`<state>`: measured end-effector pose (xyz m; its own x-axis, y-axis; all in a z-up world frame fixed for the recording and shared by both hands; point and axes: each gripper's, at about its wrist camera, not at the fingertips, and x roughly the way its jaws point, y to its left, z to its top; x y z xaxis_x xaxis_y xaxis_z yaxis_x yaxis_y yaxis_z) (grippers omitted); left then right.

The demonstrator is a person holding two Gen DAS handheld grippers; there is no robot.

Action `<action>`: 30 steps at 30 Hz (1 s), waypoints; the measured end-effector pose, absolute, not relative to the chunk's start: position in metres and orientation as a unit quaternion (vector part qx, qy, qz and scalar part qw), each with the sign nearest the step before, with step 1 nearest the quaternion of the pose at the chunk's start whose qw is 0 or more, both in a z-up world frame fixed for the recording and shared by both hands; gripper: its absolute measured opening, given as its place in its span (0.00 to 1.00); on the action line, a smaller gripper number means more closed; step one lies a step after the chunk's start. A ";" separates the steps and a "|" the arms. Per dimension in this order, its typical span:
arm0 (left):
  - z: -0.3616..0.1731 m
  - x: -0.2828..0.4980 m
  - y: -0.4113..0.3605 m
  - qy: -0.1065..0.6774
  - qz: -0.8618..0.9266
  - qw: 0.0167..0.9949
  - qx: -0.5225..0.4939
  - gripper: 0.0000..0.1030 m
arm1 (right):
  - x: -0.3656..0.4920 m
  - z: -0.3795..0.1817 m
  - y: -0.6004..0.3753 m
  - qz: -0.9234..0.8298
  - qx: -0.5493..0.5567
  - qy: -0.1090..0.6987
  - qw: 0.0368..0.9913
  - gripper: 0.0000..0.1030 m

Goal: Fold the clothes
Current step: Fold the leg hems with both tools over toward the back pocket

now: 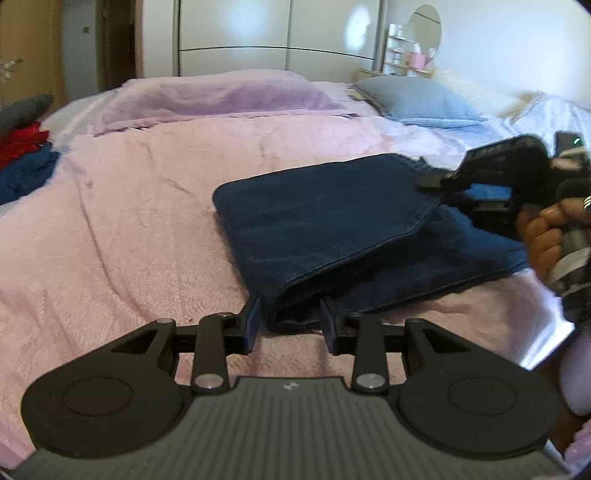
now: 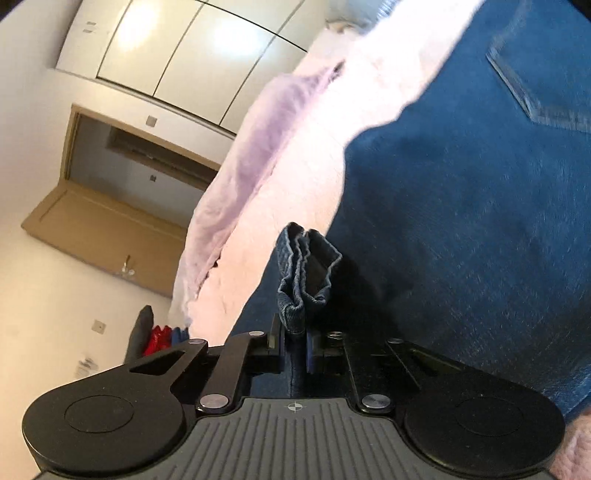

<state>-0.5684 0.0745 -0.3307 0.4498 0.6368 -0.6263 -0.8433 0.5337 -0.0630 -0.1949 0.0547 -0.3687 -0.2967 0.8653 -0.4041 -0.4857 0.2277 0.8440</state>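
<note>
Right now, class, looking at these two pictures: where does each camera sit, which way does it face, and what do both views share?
Left wrist: sits on the left gripper, facing across the pink blanket to the folded jeans; its open fingers straddle the jeans' near edge, and the right gripper and the hand holding it show.
Right wrist: sits on the right gripper, rolled sideways, close over the jeans; it is shut on a bunched denim edge.
Shared: jeans, pink blanket, white wardrobe, red and blue clothes.
</note>
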 end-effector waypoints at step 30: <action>-0.349 -0.516 0.041 0.371 0.429 0.823 0.025 0.10 | -0.187 -0.372 -0.003 0.533 0.156 0.480 0.679 0.06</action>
